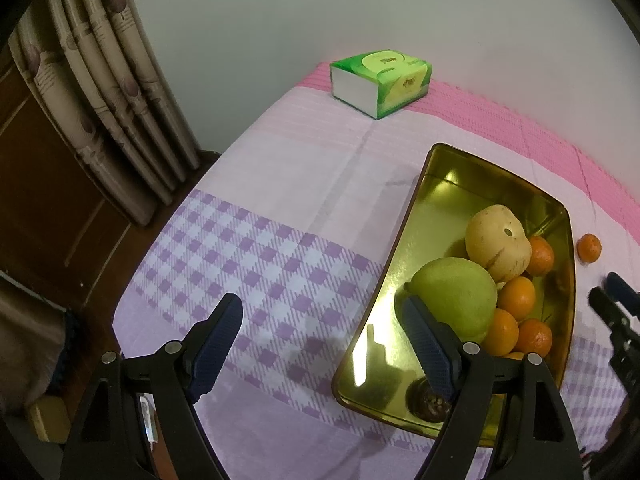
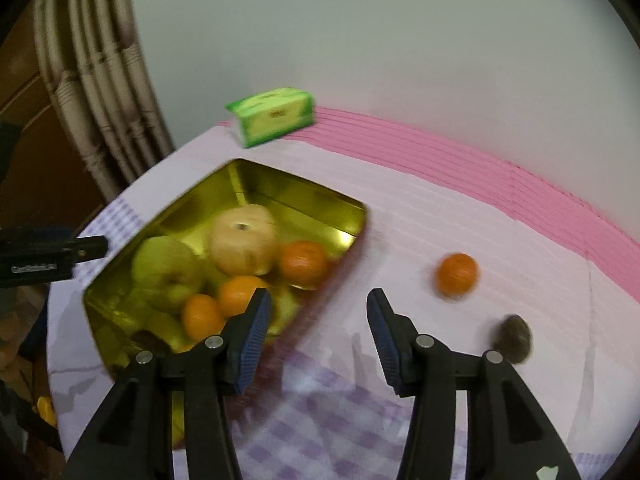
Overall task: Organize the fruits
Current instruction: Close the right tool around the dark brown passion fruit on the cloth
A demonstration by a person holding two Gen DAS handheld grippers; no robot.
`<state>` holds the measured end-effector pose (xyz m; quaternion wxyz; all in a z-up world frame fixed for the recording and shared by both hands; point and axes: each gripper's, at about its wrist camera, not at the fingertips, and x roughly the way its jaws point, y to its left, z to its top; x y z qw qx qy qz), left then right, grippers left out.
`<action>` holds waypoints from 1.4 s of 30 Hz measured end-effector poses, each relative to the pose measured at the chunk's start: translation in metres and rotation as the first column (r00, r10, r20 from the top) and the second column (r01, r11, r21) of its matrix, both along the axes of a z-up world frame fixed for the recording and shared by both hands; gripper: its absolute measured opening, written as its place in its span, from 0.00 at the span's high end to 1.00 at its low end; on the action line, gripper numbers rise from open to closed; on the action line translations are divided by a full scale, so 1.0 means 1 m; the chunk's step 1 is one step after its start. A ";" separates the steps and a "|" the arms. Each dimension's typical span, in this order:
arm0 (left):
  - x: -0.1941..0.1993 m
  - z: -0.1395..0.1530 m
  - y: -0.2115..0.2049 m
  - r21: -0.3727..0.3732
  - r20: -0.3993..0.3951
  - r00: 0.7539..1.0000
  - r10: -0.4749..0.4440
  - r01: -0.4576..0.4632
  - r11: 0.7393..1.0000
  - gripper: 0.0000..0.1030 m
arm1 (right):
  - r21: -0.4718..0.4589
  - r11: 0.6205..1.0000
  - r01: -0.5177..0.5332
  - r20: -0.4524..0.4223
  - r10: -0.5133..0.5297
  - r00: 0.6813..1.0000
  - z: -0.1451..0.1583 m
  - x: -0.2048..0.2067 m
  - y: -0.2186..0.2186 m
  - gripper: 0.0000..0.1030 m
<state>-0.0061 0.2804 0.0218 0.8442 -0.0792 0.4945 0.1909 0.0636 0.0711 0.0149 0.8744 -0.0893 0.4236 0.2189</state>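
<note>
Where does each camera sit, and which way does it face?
Left wrist: on the left gripper, angled down at the checked cloth and gold tray; own open fingers show, the right gripper at right.
Right wrist: on the right gripper, angled down past the tray's corner; own open fingers show.
Shared: tray, loose orange, tissue pack.

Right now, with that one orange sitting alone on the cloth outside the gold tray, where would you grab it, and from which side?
Across its round middle, coming down from above. The lone orange is a small ball resting free on the tablecloth, clear of the gold tray and the dark fruit, so both fingers can drop either side. The right gripper, empty and open, is nearest; I'd use that one.
</note>
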 end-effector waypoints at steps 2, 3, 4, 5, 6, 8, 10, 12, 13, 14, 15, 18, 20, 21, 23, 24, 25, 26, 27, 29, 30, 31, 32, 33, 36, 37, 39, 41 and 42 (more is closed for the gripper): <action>0.000 -0.001 -0.001 0.003 -0.002 1.000 -0.003 0.003 1.000 0.20 | -0.001 0.999 0.034 -0.003 -0.034 0.999 -0.002 0.004 -0.014 0.54; 0.000 -0.001 -0.001 0.006 -0.002 1.000 -0.003 0.003 1.000 0.20 | -0.011 0.998 0.057 -0.001 -0.057 0.998 -0.003 0.006 -0.022 0.54; 0.001 -0.001 -0.001 0.003 -0.002 1.000 -0.001 0.001 1.000 0.20 | -0.015 0.998 0.068 -0.001 -0.068 0.998 -0.004 0.007 -0.027 0.54; 0.000 -0.001 -0.001 0.002 -0.002 1.000 -0.001 0.001 1.000 0.20 | -0.019 0.997 0.080 -0.002 -0.080 0.997 -0.005 0.009 -0.034 0.54; 0.000 -0.002 -0.001 0.002 -0.003 1.000 -0.001 0.001 1.000 0.20 | -0.024 0.995 0.092 0.001 -0.092 0.996 -0.005 0.011 -0.038 0.54; 0.001 -0.001 -0.001 0.003 -0.004 1.000 0.000 0.000 1.000 0.20 | -0.031 0.992 0.121 0.009 -0.121 0.993 -0.006 0.014 -0.051 0.54; 0.001 -0.002 -0.001 0.003 -0.007 1.000 -0.004 0.004 1.000 0.20 | -0.029 0.987 0.158 0.011 -0.158 0.987 -0.006 0.018 -0.065 0.54; 0.002 -0.002 -0.002 0.008 -0.009 1.000 -0.008 0.008 1.000 0.20 | -0.033 0.983 0.182 0.014 -0.182 0.983 -0.007 0.021 -0.077 0.54; 0.002 -0.003 -0.002 0.009 -0.009 1.000 -0.009 0.009 1.000 0.20 | -0.037 0.980 0.194 0.015 -0.193 0.981 -0.008 0.023 -0.082 0.54; 0.001 -0.003 -0.002 0.011 -0.008 1.000 -0.011 0.011 1.000 0.20 | -0.038 0.979 0.200 0.013 -0.199 0.980 -0.008 0.025 -0.085 0.54; 0.001 -0.003 -0.001 0.013 -0.009 1.000 -0.011 0.011 1.000 0.20 | -0.042 0.977 0.207 0.010 -0.207 0.978 -0.009 0.026 -0.090 0.54; 0.001 -0.004 -0.001 0.012 -0.013 1.000 -0.011 0.011 1.000 0.20 | -0.055 0.972 0.228 -0.002 -0.229 0.974 -0.015 0.029 -0.102 0.54; 0.002 -0.004 -0.001 0.015 -0.018 1.000 -0.010 0.011 1.000 0.20 | -0.049 0.969 0.242 -0.010 -0.243 0.970 -0.018 0.032 -0.109 0.54; 0.002 -0.004 -0.001 0.016 -0.019 1.000 -0.011 0.012 1.000 0.20 | -0.048 0.968 0.247 -0.013 -0.248 0.969 -0.020 0.033 -0.112 0.54; 0.003 -0.005 -0.001 0.022 -0.020 1.000 -0.011 0.011 1.000 0.20 | -0.047 0.967 0.250 -0.020 -0.251 0.968 -0.023 0.036 -0.113 0.54; 0.003 -0.005 0.000 0.025 -0.019 1.000 -0.009 0.009 1.000 0.20 | -0.051 0.966 0.254 -0.021 -0.255 0.967 -0.025 0.037 -0.114 0.54; 0.003 -0.005 -0.001 0.026 -0.020 1.000 -0.012 0.012 1.000 0.20 | -0.054 0.965 0.255 -0.024 -0.256 0.966 -0.028 0.039 -0.115 0.54; 0.003 -0.005 0.000 0.024 -0.020 1.000 -0.014 0.014 1.000 0.20 | -0.054 0.965 0.255 -0.028 -0.257 0.966 -0.030 0.040 -0.116 0.54; 0.002 -0.005 0.000 0.020 -0.015 1.000 -0.017 0.017 1.000 0.20 | -0.053 0.965 0.255 -0.031 -0.257 0.966 -0.031 0.041 -0.117 0.54; 0.003 -0.005 -0.001 0.025 -0.009 1.000 -0.021 0.021 0.999 0.20 | -0.057 0.964 0.259 -0.030 -0.261 0.965 -0.034 0.042 -0.119 0.54; 0.003 -0.005 -0.002 0.028 -0.004 1.000 -0.025 0.025 0.999 0.20 | -0.056 0.964 0.260 -0.038 -0.262 0.964 -0.037 0.044 -0.120 0.54; 0.004 -0.005 -0.004 0.032 -0.002 1.000 -0.030 0.030 0.999 0.20 | -0.054 0.964 0.261 -0.044 -0.263 0.964 -0.040 0.045 -0.121 0.54; 0.005 -0.005 -0.005 0.036 -0.001 0.999 -0.034 0.034 0.999 0.20 | -0.051 0.964 0.262 -0.047 -0.265 0.963 -0.040 0.044 -0.123 0.54; 0.005 -0.005 -0.006 0.040 0.001 0.999 -0.038 0.038 0.998 0.20 | -0.046 0.964 0.263 -0.052 -0.265 0.963 -0.042 0.045 -0.124 0.54; 0.007 -0.008 -0.008 0.045 -0.007 0.999 -0.046 0.047 0.998 0.20 | -0.035 0.966 0.258 -0.058 -0.260 0.964 -0.046 0.047 -0.124 0.56; 0.008 -0.009 -0.009 0.050 -0.011 0.999 -0.049 0.050 0.997 0.20 | -0.032 0.967 0.255 -0.057 -0.256 0.965 -0.048 0.048 -0.124 0.57; 0.010 -0.011 -0.013 0.056 -0.018 0.998 -0.057 0.058 0.997 0.20 | -0.027 0.968 0.250 -0.065 -0.251 0.966 -0.050 0.049 -0.124 0.59; 0.010 -0.010 -0.018 0.066 -0.014 0.998 -0.067 0.068 0.995 0.20 | -0.025 0.968 0.250 -0.060 -0.251 0.966 -0.051 0.049 -0.125 0.63; 0.011 -0.009 -0.021 0.075 -0.013 0.997 -0.073 0.074 0.994 0.20 | -0.019 0.969 0.247 -0.059 -0.248 0.967 -0.051 0.049 -0.125 0.63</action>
